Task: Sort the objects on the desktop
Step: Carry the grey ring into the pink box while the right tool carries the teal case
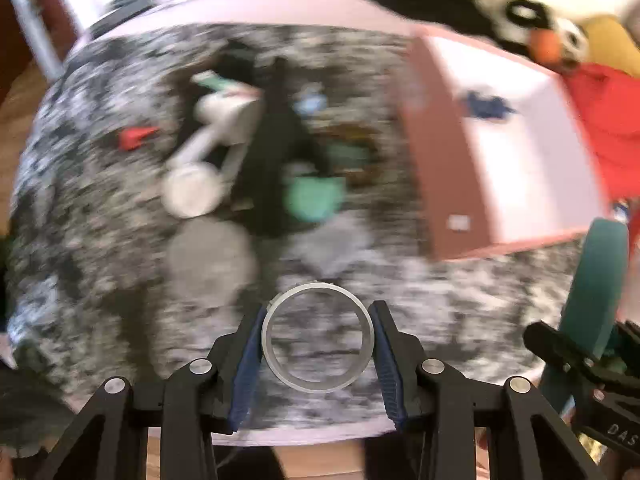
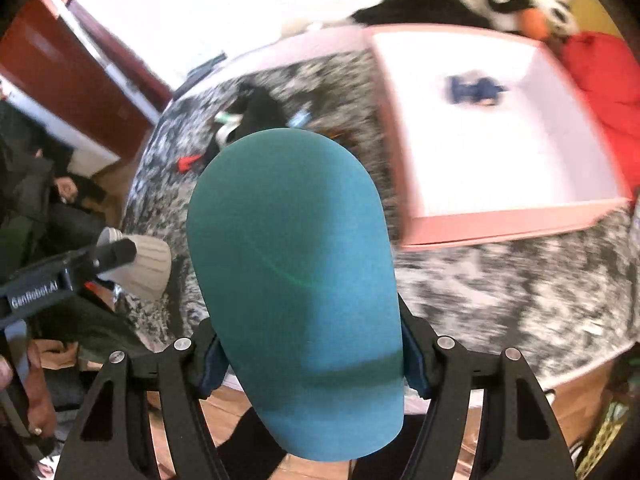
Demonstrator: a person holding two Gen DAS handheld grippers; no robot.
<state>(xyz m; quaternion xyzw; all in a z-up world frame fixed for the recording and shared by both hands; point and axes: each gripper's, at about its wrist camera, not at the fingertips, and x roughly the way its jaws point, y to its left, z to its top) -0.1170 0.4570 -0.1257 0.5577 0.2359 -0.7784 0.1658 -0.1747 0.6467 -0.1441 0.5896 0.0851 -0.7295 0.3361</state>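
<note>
My left gripper point(image 1: 318, 338) is shut on a clear tape ring point(image 1: 318, 338), held above the near part of the speckled grey table point(image 1: 440, 300). My right gripper point(image 2: 312, 356) is shut on a teal oval case point(image 2: 296, 280), which fills the middle of the right wrist view; the case also shows at the right edge of the left wrist view point(image 1: 592, 284). A pink open box point(image 1: 520, 152) with a white inside stands at the right of the table and holds a small blue object point(image 1: 486, 106); the box point(image 2: 500, 128) and the blue object point(image 2: 474, 90) show in the right wrist view too.
A blurred pile lies mid-table: white earphone-like items point(image 1: 200, 168), a black object point(image 1: 276, 152), a green piece point(image 1: 316, 196), a red clip point(image 1: 136, 136). A plush penguin point(image 1: 536, 28) and red cloth point(image 1: 608, 128) lie behind the box. The left gripper's body point(image 2: 60, 280) shows at left.
</note>
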